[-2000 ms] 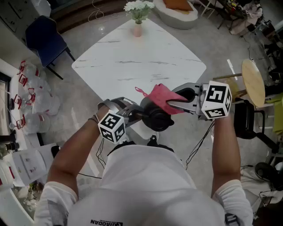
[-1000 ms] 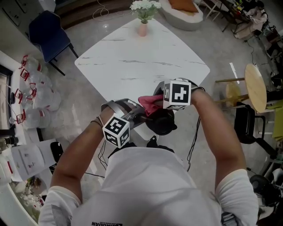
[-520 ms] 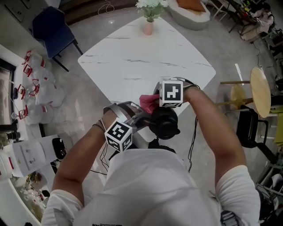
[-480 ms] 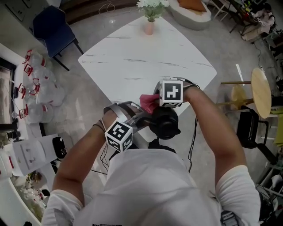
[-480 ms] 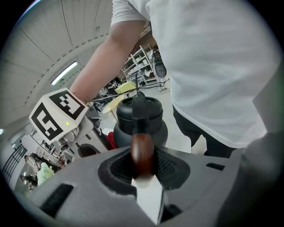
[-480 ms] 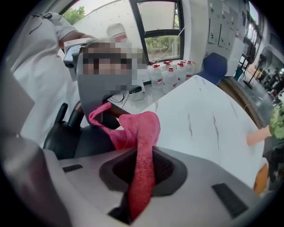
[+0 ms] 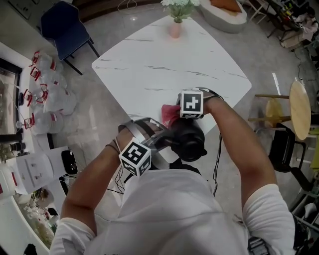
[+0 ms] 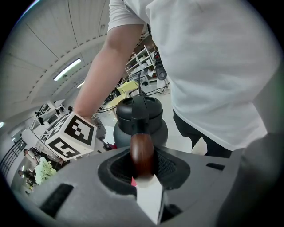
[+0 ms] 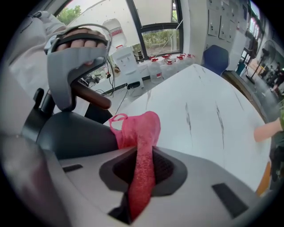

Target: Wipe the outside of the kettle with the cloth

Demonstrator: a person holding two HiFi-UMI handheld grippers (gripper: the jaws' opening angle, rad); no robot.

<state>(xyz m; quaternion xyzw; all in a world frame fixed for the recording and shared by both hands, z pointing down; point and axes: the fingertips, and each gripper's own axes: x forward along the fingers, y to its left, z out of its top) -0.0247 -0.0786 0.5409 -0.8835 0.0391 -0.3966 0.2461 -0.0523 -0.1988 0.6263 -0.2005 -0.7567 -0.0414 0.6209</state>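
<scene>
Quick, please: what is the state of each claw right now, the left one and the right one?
Left claw: closed on the kettle handle.
Right claw: closed on the pink cloth.

White marble-look table with one vase, on a grey floor

The table (image 7: 164, 64) shows corner-on, its white top crossed by thin grey veins. A pink vase (image 7: 175, 30) of white flowers (image 7: 178, 4) stands upright near the far corner, the only thing seen resting on the top. The table stands on a glossy grey floor (image 7: 94, 124). A blue chair (image 7: 65, 30) stands on the floor off the table's left corner. Clear water bottles (image 7: 47, 99) with red fittings cluster farther left, and a round wooden stool (image 7: 300, 102) stands to the right.
</scene>
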